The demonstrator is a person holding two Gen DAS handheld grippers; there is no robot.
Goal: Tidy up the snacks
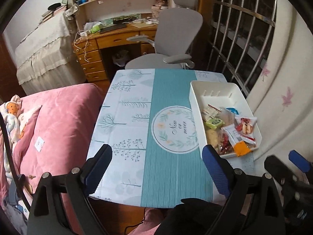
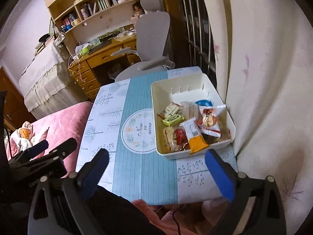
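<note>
Both of my grippers hung empty above the near edge of the table (image 1: 127, 117), the left gripper (image 1: 156, 168) and the right gripper (image 2: 156, 172) each with fingers spread wide apart, gripping nothing. The snacks (image 2: 187, 125) lay heaped in the near half of the white bin (image 2: 195, 80), which sat at the table's right side, close against the curtain (image 2: 264, 98). I judged the risks plain: an orange-ended packet (image 2: 195, 139) overhung the bin's near rim and could tip out if nudged, the slippery wrappers overlapped so I might pinch two at once, and a careless reach could shove the light bin.
</note>
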